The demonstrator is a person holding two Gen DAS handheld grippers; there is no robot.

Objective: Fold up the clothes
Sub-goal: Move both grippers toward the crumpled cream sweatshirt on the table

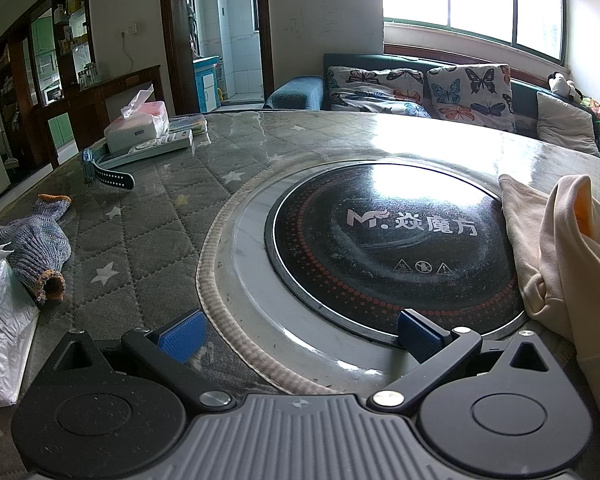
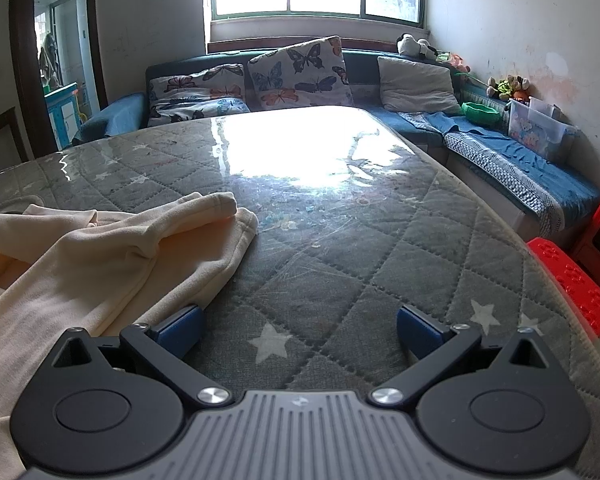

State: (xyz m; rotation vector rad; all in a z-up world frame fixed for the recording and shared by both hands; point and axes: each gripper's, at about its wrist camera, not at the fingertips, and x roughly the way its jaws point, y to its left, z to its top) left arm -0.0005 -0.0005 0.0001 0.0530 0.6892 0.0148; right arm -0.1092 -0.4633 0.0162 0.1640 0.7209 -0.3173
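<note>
A cream garment lies crumpled on the quilted grey table cover, at the right edge of the left wrist view. In the right wrist view the garment spreads over the left half, a sleeve end pointing right. My left gripper is open and empty, low over the round black cooktop, with the garment to its right. My right gripper is open and empty; its left finger sits at the garment's edge, its right finger over bare table cover.
A tissue pack, remote controls and a watch strap lie at the far left. A knitted sleeve and plastic bag lie near left. Sofa with butterfly cushions behind the table. Red stools right.
</note>
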